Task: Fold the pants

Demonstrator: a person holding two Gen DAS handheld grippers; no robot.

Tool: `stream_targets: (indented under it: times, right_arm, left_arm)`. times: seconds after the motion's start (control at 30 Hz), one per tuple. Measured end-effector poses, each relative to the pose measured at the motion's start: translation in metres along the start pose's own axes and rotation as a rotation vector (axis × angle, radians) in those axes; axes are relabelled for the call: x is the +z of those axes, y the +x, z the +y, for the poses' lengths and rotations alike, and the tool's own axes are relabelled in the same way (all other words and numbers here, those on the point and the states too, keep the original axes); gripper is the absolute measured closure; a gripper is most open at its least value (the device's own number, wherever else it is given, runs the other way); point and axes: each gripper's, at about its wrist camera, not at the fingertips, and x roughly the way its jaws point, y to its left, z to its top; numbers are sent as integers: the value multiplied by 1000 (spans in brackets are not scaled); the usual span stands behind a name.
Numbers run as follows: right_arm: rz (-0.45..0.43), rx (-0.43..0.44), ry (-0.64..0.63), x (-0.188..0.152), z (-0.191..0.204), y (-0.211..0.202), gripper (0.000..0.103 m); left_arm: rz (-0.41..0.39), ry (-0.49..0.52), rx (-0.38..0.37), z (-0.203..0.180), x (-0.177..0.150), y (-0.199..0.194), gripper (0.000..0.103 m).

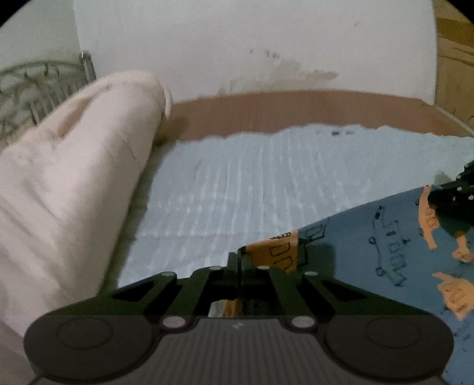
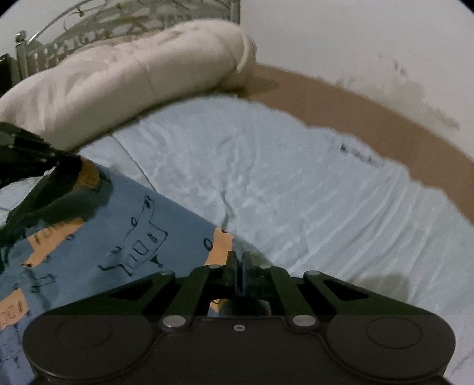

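Two claws clamp the blue printed pants (image 1: 370,237): left claw (image 1: 240,260) and right claw (image 2: 238,260) each pinching a corner above the bed (image 2: 296,192).

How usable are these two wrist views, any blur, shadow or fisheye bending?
Left wrist: dim, pillow smeared by blur, print on the pants still legible, brown band along the wall bows. Right wrist: soft too, dark shadow on the sheet beside the right gripper, corners vignetted black.

A stained white wall (image 1: 266,44) backs the pale-blue-sheeted bed (image 1: 237,183) with a metal headboard (image 2: 89,26).
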Motion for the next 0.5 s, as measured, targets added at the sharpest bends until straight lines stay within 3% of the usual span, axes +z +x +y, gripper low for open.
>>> stream_targets:
  times: [0.33,0.5]
  right_arm:
    - [-186,-91,-153,-36,55,-140,103]
    - [-224,-127,-215,-76,97,-200,103]
  left_arm:
    - [-301,89,-31,-12,-37,-124,103]
    - [-378,148,-27,-29,-70,-163,103]
